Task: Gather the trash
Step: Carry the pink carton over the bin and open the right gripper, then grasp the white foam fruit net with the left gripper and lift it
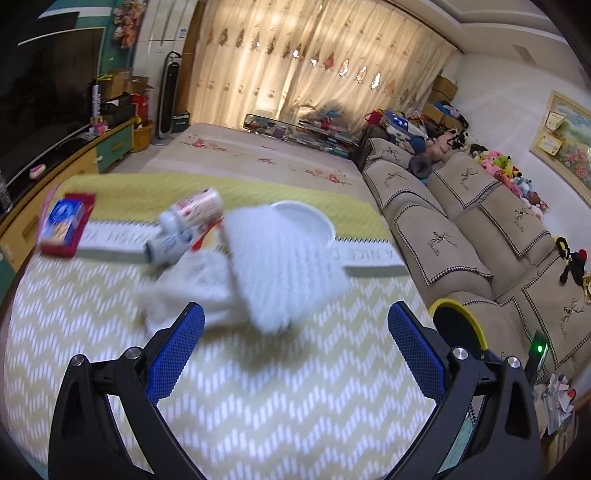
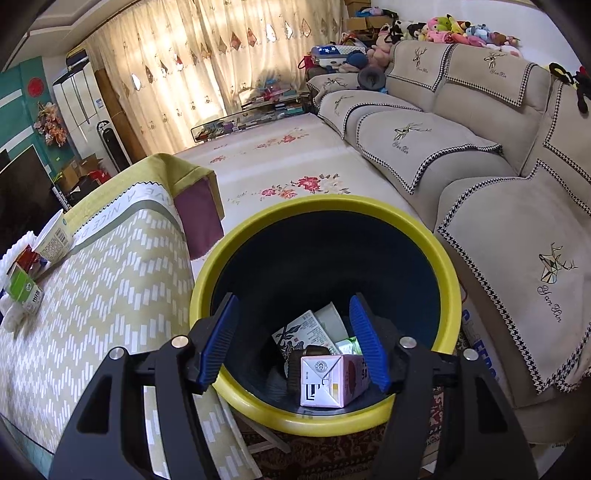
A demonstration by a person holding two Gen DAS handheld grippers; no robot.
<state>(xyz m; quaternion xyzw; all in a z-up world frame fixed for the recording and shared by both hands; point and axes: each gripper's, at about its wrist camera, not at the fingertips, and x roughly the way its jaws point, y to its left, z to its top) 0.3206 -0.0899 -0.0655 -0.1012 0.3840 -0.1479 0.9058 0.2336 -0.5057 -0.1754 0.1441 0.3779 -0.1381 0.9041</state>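
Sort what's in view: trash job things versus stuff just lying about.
Job: yellow-rimmed bin, pink carton in it, white cup, can, red-and-blue box, crumpled white paper.
Lying about: sofa, plush toys, curtains, standing fan.

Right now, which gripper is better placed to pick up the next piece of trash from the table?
Left. The left gripper is open, facing the white cloths and can on the table. The right gripper hangs open over the trash bin.
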